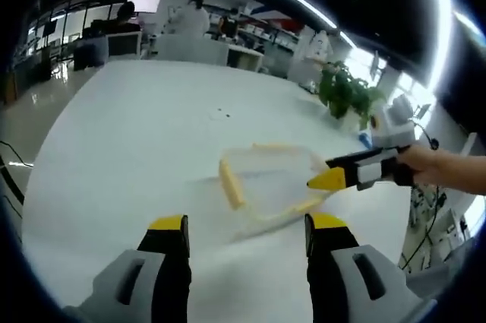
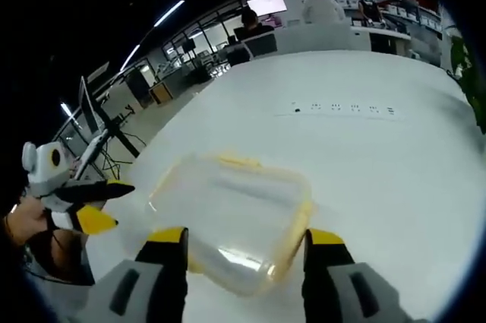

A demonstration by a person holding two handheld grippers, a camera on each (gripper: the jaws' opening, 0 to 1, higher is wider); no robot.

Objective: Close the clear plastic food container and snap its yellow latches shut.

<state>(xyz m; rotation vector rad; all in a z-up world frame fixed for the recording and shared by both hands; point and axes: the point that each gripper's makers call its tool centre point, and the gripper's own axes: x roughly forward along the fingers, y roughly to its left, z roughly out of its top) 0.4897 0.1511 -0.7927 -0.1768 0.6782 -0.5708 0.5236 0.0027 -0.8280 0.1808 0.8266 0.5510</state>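
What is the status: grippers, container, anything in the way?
Both grippers open, left, right. Container on white table, lid on. Nothing blocking.

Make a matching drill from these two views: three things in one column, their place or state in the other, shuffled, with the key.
Things:
1. clear plastic food container with yellow latches
2. green potted plant
3. left gripper

Places or states:
A. far side of the white table
B. open, holding nothing
C. on the table, just ahead of the right gripper

Pairs: 1-C, 2-A, 3-B
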